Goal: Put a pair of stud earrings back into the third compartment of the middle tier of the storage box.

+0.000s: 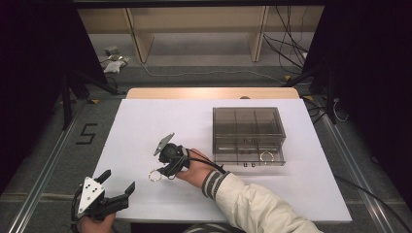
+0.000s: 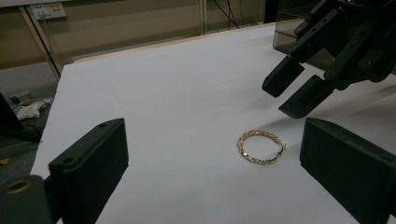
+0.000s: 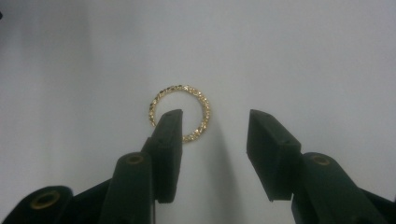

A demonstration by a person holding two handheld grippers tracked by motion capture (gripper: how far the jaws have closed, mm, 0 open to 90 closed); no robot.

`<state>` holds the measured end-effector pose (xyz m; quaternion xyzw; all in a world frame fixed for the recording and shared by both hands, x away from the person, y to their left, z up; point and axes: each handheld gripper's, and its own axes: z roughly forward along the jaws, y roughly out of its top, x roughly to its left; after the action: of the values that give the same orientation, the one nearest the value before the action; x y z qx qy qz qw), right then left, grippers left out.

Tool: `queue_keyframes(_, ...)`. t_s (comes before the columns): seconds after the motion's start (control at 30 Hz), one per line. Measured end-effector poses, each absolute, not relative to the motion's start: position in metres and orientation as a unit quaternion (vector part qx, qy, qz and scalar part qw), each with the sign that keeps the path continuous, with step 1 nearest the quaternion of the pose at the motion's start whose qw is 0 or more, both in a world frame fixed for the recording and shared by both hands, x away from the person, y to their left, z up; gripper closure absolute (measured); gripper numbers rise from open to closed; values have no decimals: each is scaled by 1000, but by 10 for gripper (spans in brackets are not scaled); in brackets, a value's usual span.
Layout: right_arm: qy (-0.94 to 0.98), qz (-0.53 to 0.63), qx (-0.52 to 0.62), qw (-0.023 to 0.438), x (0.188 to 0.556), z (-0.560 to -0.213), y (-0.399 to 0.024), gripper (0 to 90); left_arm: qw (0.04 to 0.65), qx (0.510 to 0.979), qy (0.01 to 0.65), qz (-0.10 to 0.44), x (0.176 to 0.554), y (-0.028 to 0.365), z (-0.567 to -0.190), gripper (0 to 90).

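The right tool (image 3: 212, 126) is being held open just above the gold chain bracelet (image 3: 181, 112) lying on the white bench (image 1: 145, 126); the left tool (image 1: 119, 182) is being kept open near the front left.

A single readable mark appears in the high view: a large dark numeral "5" (image 1: 86, 133) marked on the grey floor (image 1: 97, 116), to the left of the white counter (image 1: 145, 121) and beside a metal rail running along the floor. The numeral sits at a slight slant. In the left gripper view, a small yellow label (image 2: 55, 8) is fixed to the wall at the top left near a socket strip, but its print is too small and blurred to read. Nothing else in the three views carries legible text, brand names or signs.
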<state>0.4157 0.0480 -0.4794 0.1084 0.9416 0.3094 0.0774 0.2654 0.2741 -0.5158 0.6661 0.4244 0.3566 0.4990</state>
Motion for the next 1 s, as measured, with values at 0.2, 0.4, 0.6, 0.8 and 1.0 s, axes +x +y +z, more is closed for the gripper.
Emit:
queue_keyframes(0.2,942,307,112,71,418,-487,55,590,499,667,422,356,266,273,-516,75)
queue_keyframes(0.4,944,301,113,69,419,-494,61,638,499,668,422,356,267,273,-516,75)
queue_keyframes(0.6,947,289,120,70,422,-499,68,668,499,669,421,356,267,273,-516,75)
queue_keyframes(0.8,946,287,135,71,423,-503,72,736,499,669,420,356,268,272,-516,75)
queue_keyframes(1.0,947,284,135,69,424,-503,73,822,499,669,420,357,267,272,-516,75)
